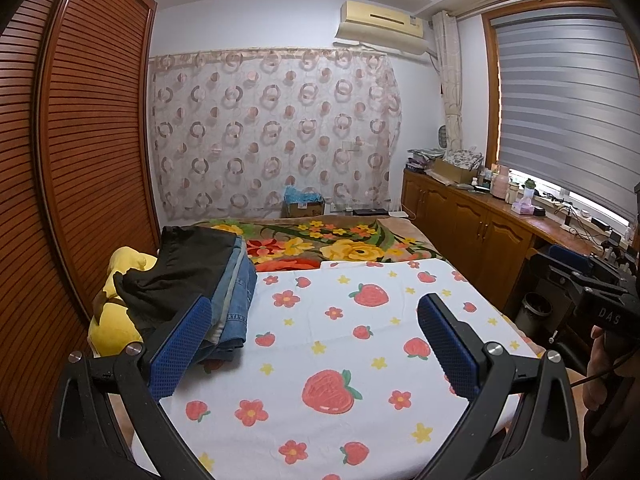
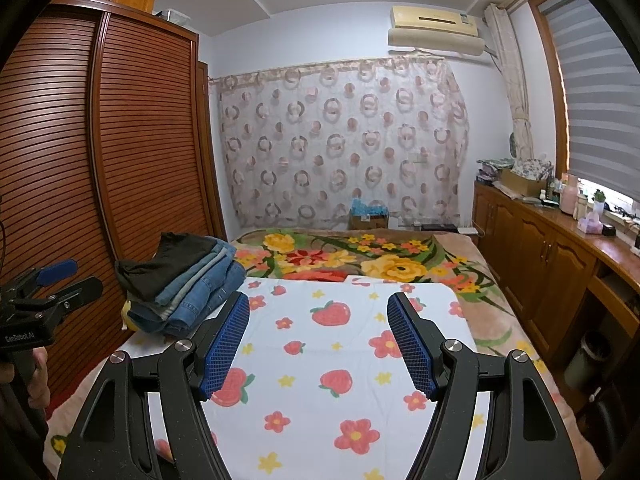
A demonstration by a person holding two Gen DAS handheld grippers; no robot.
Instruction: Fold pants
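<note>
Folded pants (image 2: pixel 184 280) lay stacked at far left; both the left gripper (image 1: pixel 316 344) and the right gripper (image 2: pixel 318 344) were released, empty.

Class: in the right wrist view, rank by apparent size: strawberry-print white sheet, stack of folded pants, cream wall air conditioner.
1. Strawberry-print white sheet
2. Stack of folded pants
3. Cream wall air conditioner; farther away, so real size unsure.

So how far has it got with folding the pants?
Done: a stack of folded pants, jeans with a dark pair on top, sits at the left of the bed beside a yellow plush toy. In hand: nothing; the left gripper and right gripper hover open over the bare strawberry-print sheet. Left: no unfolded pants are in view, so I cannot tell.
</note>
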